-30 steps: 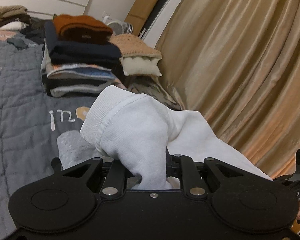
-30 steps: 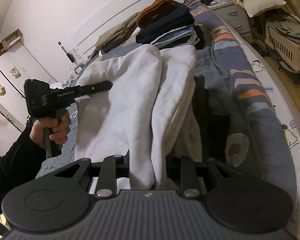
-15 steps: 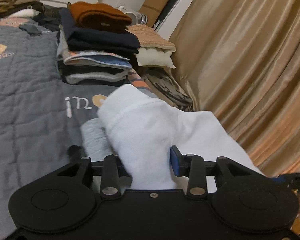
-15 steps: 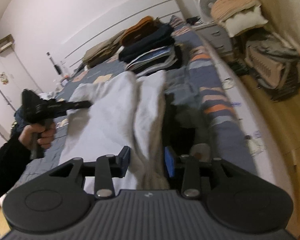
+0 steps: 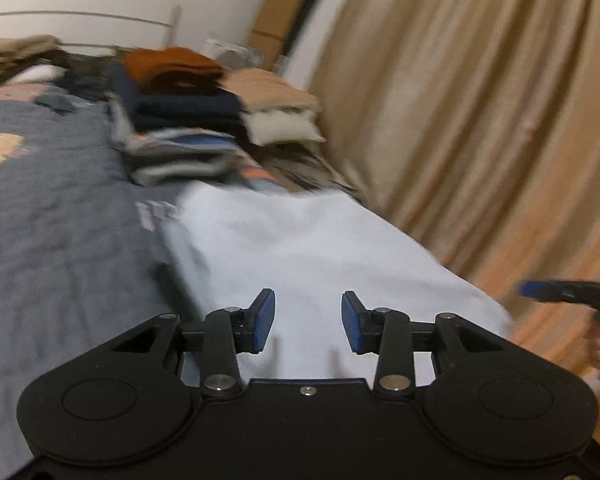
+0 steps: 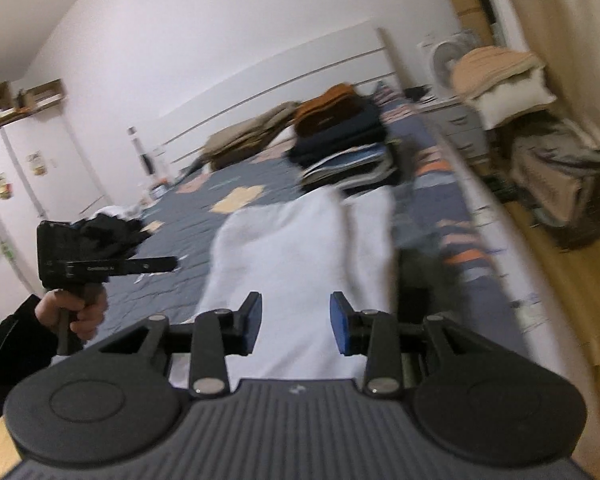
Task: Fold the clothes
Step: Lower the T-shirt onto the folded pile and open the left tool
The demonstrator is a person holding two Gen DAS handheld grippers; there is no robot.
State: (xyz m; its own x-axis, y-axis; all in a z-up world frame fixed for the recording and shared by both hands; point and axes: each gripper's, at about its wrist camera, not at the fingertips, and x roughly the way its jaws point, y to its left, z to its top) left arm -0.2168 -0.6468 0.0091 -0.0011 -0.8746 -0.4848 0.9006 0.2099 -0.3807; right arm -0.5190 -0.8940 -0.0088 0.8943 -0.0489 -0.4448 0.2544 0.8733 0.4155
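Now both let go: left gripper (image 5: 308, 327) and right gripper (image 6: 295, 328) jaws apart, empty; white sweatshirt (image 5: 300, 252) dropped flat at frame centre, fold laid

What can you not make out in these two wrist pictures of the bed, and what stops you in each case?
- Left wrist view: the white garment's near edge, hidden behind the left gripper.
- Left wrist view: items in the folded stack, smeared by motion blur.
- Right wrist view: the dark heap, partly behind the other gripper, blurred.
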